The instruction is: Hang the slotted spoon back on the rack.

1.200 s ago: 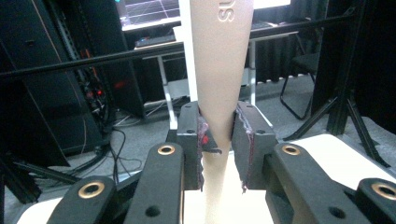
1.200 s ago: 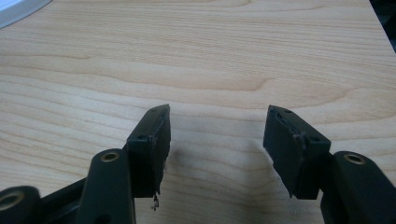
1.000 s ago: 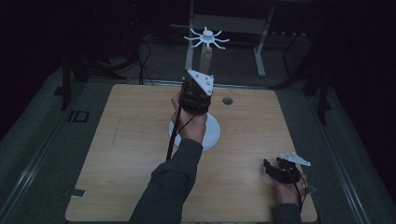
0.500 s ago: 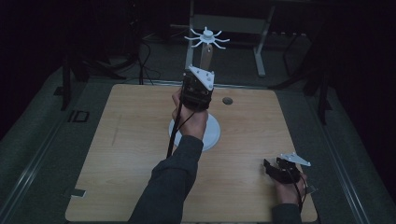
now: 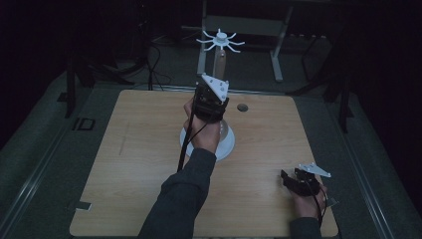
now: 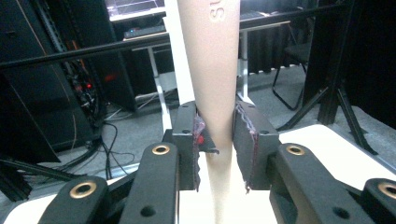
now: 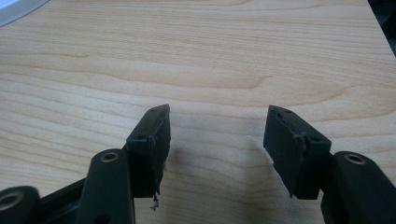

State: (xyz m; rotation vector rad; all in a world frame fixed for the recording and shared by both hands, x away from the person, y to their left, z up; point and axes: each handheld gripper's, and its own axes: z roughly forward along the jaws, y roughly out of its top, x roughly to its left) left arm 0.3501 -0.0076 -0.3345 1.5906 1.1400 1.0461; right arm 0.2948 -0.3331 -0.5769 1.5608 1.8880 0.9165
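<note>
High view: the left claw [image 5: 211,99] is up around the tan post [image 5: 219,62] of a stand whose round white base [image 5: 225,144] sits mid-counter [image 5: 129,164]. White hook spokes [image 5: 220,40] top it at 12 o'clock. The right claw [image 5: 298,180] rests down at 5 o'clock.

Left gripper view: the left claw [image 6: 219,140] is clamped on the post [image 6: 212,60], pads touching both sides.

Right gripper view: the right claw [image 7: 215,144] is spread wide over bare wood, holding nothing.

So I'd say the grab is done; whatever move or steadying comes after is still left.
</note>
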